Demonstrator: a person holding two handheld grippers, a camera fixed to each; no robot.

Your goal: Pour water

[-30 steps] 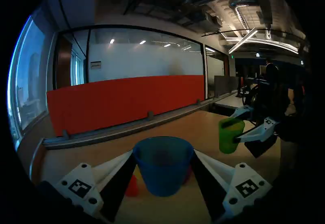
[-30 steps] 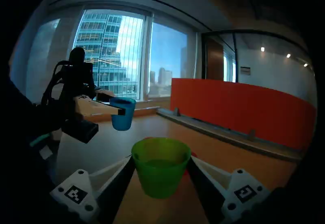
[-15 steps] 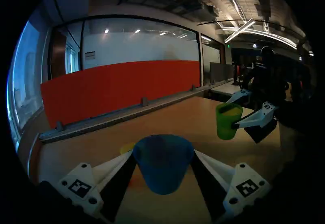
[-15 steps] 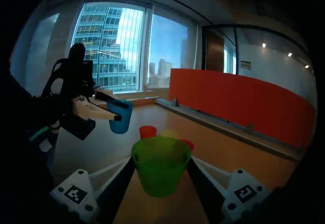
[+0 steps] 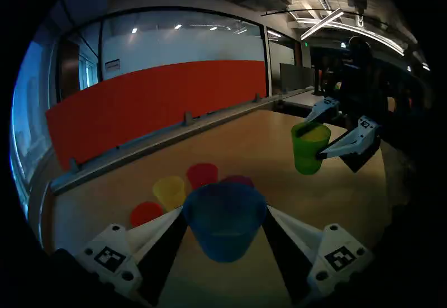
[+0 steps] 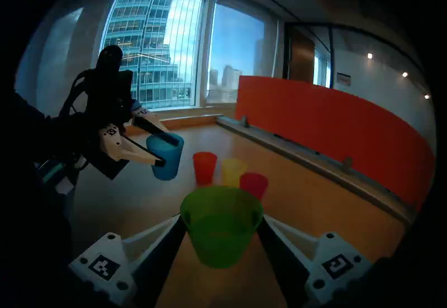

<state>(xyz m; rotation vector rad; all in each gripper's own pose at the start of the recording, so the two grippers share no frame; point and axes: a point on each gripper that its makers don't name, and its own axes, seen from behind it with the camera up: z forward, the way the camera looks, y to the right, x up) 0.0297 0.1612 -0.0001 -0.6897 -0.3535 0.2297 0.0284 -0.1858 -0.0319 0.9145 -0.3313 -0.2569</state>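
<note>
Left gripper view looks over four small cups standing close together on the desk [image 5: 251, 140]: an orange cup [image 5: 146, 214], a yellow cup [image 5: 169, 192], a red cup [image 5: 201, 175] and a purple cup [image 5: 237, 180], the last partly hidden behind the blue cup [image 5: 224, 227]. That blue cup is clamped upright between both fingers of the left hand-held gripper [image 5: 223, 214] and held above the desk, just in front of the cluster. Off to the right, well apart, the right hand-held gripper [image 6: 222, 218] is closed on a green cup [image 5: 309, 148], also upright and in the air. In the right gripper view its wide rim covers part of the cluster. Whether either cup holds water cannot be told. The desk is pale wood, bounded by a long orange-red partition [image 5: 156, 98], with tall windows [image 6: 162, 51] onto towers and strip lights [image 5: 324, 23] overhead.
</note>
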